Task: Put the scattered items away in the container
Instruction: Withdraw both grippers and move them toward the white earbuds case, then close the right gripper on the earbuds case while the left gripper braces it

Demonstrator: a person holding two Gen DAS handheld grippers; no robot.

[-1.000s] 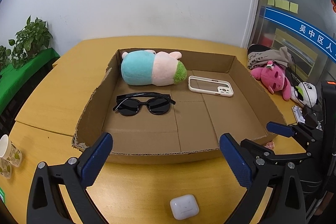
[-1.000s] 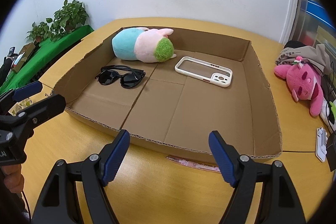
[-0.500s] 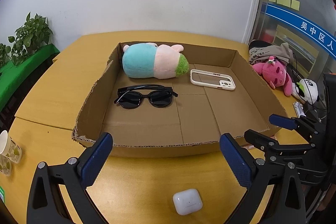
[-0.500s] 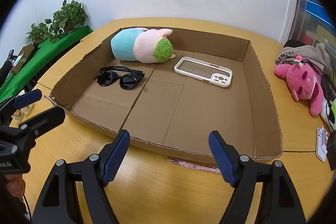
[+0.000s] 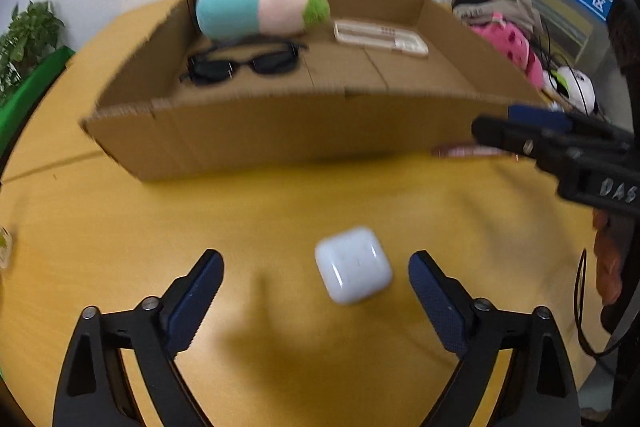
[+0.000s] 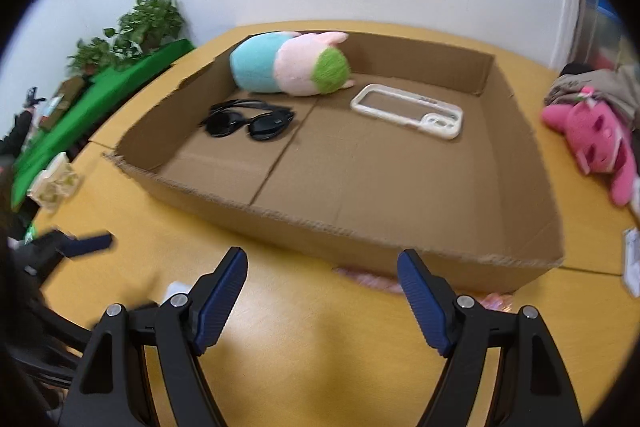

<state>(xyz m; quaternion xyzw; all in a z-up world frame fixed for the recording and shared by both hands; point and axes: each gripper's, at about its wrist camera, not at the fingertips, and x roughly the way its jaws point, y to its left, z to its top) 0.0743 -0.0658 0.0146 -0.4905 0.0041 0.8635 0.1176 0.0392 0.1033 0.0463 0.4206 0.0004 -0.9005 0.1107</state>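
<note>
A white earbud case (image 5: 353,263) lies on the yellow table, between the tips of my open left gripper (image 5: 316,281) and nearer the right finger. The shallow cardboard box (image 5: 280,131) stands beyond it and holds a pastel plush toy (image 5: 260,7), black sunglasses (image 5: 244,63) and a white phone case (image 5: 380,35). My right gripper (image 6: 322,285) is open and empty, in front of the box's (image 6: 400,251) near wall. A pink wrapped item (image 6: 370,279) lies against that wall, just ahead of the right gripper.
A pink plush (image 6: 596,143) and a pile of cloth lie to the right of the box. A paper cup (image 6: 52,183) stands at the left table edge, with green plants (image 6: 136,27) behind. The right gripper shows in the left wrist view (image 5: 560,151).
My left gripper has dropped low and forward, so the earbud case now sits between its fingertips. My right gripper has pulled back a little from the box.
</note>
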